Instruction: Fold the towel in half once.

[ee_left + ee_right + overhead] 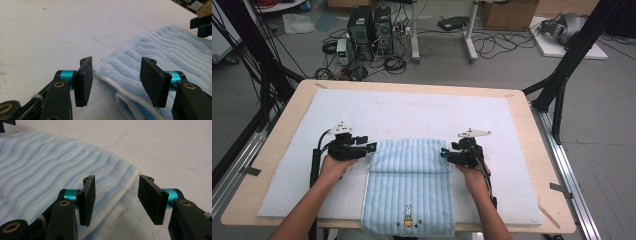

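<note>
High view: light-blue striped towel (409,185) folded once, upper layer doubled toward the near side, rabbit-embroidered end hanging over near table edge. Left gripper (371,148) at fold's left corner, right gripper (444,152) at fold's right corner; both with jaws parted, gripping nothing, towel edge between pads but not pressed. White foam mat (412,112) covering wooden table (532,150). Beyond: computer towers (372,30), loose cables (492,45), cardboard box (509,14) on grey floor.
</note>
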Demonstrator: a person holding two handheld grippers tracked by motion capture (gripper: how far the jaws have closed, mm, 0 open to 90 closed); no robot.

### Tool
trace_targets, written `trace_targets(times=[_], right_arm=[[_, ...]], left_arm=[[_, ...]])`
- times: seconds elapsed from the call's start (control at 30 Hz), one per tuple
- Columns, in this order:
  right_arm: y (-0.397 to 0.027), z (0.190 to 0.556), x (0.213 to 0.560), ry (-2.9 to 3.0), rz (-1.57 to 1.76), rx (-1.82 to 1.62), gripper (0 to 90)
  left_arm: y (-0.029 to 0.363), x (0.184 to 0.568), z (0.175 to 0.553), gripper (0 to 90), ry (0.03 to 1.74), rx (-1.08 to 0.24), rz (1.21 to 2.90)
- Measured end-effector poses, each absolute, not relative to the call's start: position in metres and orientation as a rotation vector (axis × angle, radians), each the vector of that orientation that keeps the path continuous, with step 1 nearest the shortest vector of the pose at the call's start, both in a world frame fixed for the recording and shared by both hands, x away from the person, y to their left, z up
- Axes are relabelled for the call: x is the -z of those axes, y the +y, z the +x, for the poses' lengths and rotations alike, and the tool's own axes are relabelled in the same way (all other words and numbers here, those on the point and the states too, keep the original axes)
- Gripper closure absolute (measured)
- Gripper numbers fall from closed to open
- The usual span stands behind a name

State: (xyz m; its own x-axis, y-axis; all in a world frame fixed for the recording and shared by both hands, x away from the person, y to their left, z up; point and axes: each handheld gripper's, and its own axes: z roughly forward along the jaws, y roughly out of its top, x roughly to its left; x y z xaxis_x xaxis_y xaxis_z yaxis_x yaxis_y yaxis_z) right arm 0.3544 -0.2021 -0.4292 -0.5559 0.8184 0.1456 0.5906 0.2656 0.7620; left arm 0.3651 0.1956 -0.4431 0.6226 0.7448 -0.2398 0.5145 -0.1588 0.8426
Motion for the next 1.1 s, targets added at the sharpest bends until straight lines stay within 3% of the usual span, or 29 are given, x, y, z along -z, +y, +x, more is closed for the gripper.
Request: trace_targets(times=[0.17, 0.33, 0.5, 0.53, 0.67, 1.1], right_arm=[[-0.193, 0.373, 0.435, 2.289, 1.337, -1.109, 46.8], [-0.186, 0.378, 0.442, 2.331, 1.322, -1.037, 53.5], [-0.189, 0.378, 0.442, 2.323, 1.293, -1.004, 72.6], [-0.191, 0.379, 0.442, 2.331, 1.301, -1.017, 82.2], [-0.189, 0.378, 0.441, 2.350, 1.259, -1.020, 86.3], [-0.200, 0.357, 0.419, 2.330, 1.197, -1.272, 86.8]], left_arm=[[0.185, 0.449, 0.372, 45.1, 1.014, -0.278, 1.884], [0.176, 0.451, 0.372, 55.0, 0.977, -0.281, 1.943], [0.169, 0.451, 0.369, 82.2, 0.936, -0.326, 2.013], [0.170, 0.451, 0.369, 84.3, 0.942, -0.322, 2.006], [0.175, 0.449, 0.370, 85.7, 0.950, -0.303, 1.967], [0.197, 0.425, 0.351, 85.6, 0.875, -0.250, 1.825]])
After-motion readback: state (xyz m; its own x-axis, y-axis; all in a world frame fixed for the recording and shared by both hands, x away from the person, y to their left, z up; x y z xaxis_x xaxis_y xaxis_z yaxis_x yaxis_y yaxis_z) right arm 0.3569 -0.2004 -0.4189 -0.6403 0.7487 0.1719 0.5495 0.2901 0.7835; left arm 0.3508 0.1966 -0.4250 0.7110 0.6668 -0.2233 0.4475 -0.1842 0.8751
